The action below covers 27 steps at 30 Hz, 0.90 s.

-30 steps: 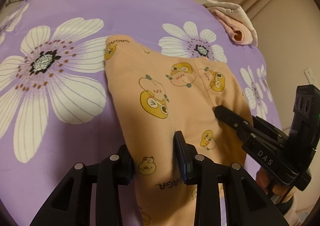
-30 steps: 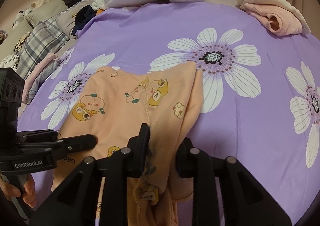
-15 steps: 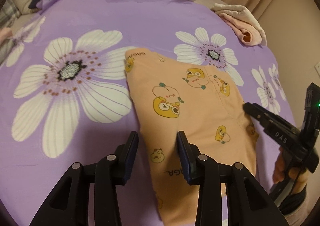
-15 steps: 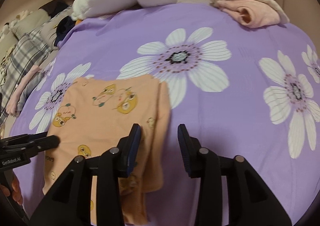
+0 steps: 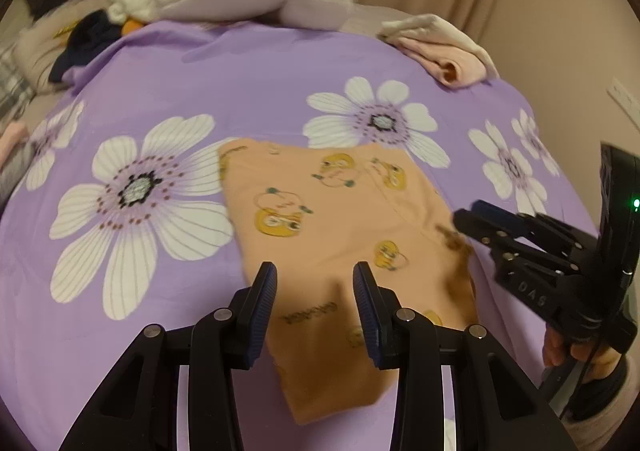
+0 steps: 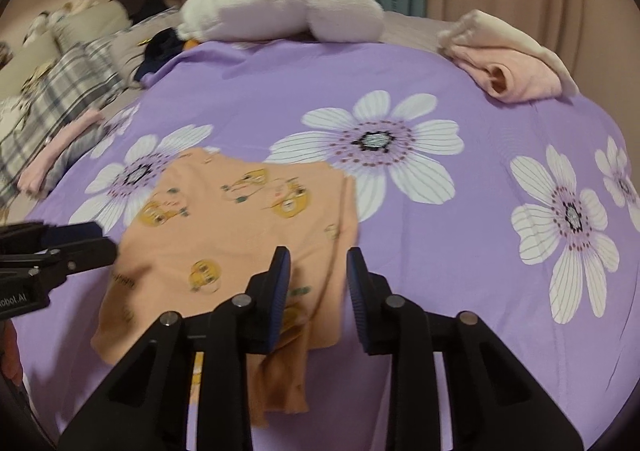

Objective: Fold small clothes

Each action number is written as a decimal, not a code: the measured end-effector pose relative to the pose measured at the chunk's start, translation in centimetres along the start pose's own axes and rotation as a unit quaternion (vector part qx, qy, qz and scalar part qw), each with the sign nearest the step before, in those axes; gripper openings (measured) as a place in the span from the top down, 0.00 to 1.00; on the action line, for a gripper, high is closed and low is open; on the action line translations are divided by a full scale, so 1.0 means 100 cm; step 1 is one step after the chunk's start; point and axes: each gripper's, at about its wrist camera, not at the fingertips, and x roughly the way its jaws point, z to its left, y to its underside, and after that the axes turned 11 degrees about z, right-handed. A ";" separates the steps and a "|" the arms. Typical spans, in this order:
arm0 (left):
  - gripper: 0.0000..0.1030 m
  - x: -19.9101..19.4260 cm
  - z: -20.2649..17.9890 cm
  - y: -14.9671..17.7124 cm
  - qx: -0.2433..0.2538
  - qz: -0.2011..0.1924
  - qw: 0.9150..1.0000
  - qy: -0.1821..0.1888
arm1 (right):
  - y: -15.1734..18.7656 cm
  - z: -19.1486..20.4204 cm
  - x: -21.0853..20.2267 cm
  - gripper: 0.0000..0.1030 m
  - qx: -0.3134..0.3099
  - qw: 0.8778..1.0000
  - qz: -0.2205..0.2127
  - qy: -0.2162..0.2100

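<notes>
Both grippers open above peach garment, nothing held.

Peach cartoon-print garment (image 5: 336,235) lies flat on purple flowered bedsheet (image 5: 248,83), frame center. Left gripper (image 5: 315,283) hovers over its lower edge, jaws apart. Right gripper (image 6: 318,271) jaws spread over garment's right folded edge, lower center. Folded pink clothes (image 6: 516,75) upper right, well apart.
</notes>
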 end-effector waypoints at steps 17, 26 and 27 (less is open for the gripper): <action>0.64 0.023 -0.003 0.019 0.000 0.042 0.999 0.007 | 0.015 0.011 0.022 0.76 0.001 0.998 0.053 -0.017; 0.64 0.020 -0.004 0.037 0.013 0.047 0.999 0.001 | 0.029 0.023 0.007 0.74 -0.032 0.998 0.043 -0.017; 0.64 0.022 -0.003 0.038 0.010 0.050 0.999 0.002 | 0.030 0.023 0.009 0.74 -0.034 0.998 0.046 -0.016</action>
